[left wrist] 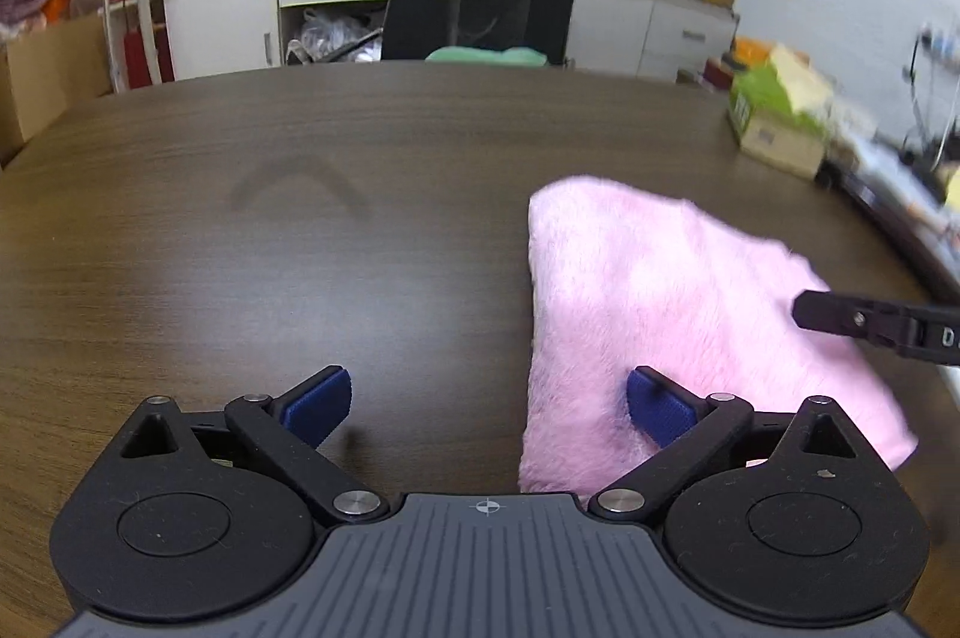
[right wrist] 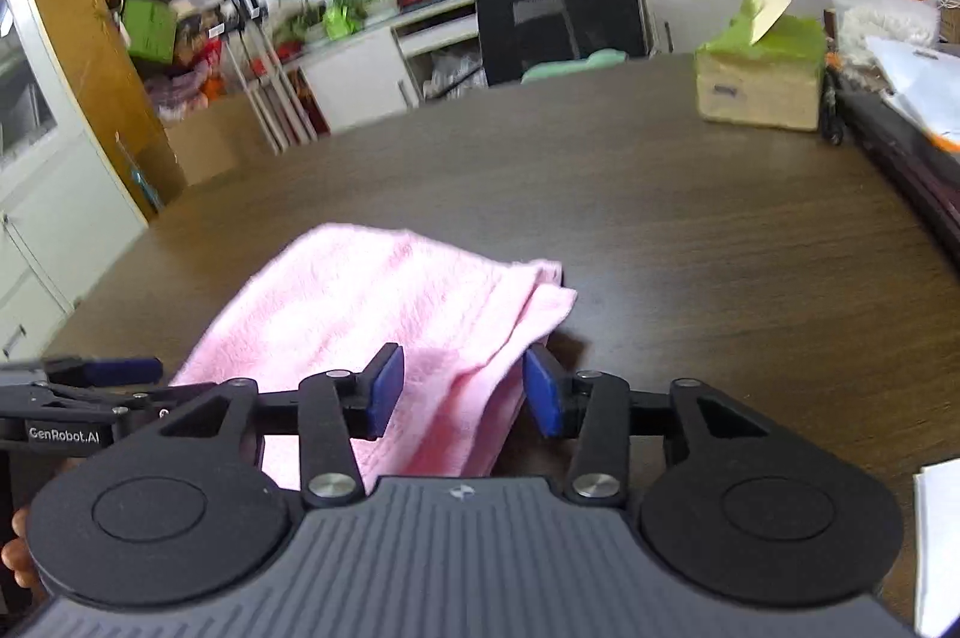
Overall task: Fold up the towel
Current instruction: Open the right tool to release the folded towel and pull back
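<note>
A folded pink towel [left wrist: 672, 296] lies flat on the dark wooden table [left wrist: 240, 248]. In the left wrist view my left gripper [left wrist: 489, 407] stands wide open at the towel's left edge. Its right pad hovers over the pink pile, its left pad over bare wood, and nothing is pinched. One black finger of the right gripper [left wrist: 840, 317] reaches in over the towel from the right. In the right wrist view the towel [right wrist: 384, 302] runs under my right gripper [right wrist: 463, 391]. Its blue pads stand apart on either side of the towel's near right fold without pressing it. The left gripper [right wrist: 102, 374] shows at the left edge.
A green tissue box [right wrist: 759, 80] stands at the table's far right, beside papers and dark clutter [right wrist: 900, 122]. A black office chair [left wrist: 480, 2] is pushed in at the far edge. A white sheet [right wrist: 939, 548] lies at the near right. A hand [right wrist: 18, 548] shows low left.
</note>
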### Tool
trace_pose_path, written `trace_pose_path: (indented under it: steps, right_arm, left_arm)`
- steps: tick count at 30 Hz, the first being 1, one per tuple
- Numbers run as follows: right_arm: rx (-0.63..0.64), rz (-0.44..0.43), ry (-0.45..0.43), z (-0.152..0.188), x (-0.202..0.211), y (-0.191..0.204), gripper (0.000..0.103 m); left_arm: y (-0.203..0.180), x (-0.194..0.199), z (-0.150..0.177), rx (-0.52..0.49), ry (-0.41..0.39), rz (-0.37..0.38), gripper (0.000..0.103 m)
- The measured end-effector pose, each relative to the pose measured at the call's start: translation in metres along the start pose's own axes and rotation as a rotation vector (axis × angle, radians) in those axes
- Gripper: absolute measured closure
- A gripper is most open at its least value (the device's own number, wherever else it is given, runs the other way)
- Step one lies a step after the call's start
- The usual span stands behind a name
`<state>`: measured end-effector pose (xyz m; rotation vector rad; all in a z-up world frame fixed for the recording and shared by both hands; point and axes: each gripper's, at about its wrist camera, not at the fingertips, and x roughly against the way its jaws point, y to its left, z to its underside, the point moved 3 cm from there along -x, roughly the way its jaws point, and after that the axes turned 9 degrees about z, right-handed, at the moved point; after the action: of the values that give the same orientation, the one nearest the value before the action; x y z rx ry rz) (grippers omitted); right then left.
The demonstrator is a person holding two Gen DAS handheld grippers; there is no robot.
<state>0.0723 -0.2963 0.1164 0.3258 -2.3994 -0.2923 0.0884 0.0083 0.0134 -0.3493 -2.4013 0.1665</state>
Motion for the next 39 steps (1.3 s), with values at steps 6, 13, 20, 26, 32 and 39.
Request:
trace_pose_path:
  steps: [6,13,20,26,32,39]
  right_arm:
    - [0.089,-0.243,-0.010,0.007,0.037,0.025,0.041]
    - [0.160,-0.244,0.162,0.027,0.020,0.040,0.037]
    - [0.306,0.044,0.094,0.042,-0.007,0.042,0.008]
    - [0.264,-0.012,-0.007,0.033,0.014,0.040,0.010]
    - [0.283,-0.064,-0.081,0.014,0.016,0.062,0.010]
    - [0.257,-0.011,0.064,-0.008,-0.060,0.092,0.010]
  left_arm:
    - [-0.006,0.018,0.000,-0.037,-0.048,0.023,0.001]
    - [-0.007,-0.011,0.017,-0.072,0.052,-0.021,0.000]
    - [-0.005,-0.012,0.023,-0.058,0.048,-0.019,0.000]
    - [0.001,0.015,0.015,-0.032,-0.037,-0.037,0.000]
    - [0.017,0.040,0.016,-0.024,-0.100,-0.068,0.000]
    - [0.013,0.041,0.034,-0.117,-0.065,-0.102,0.000]
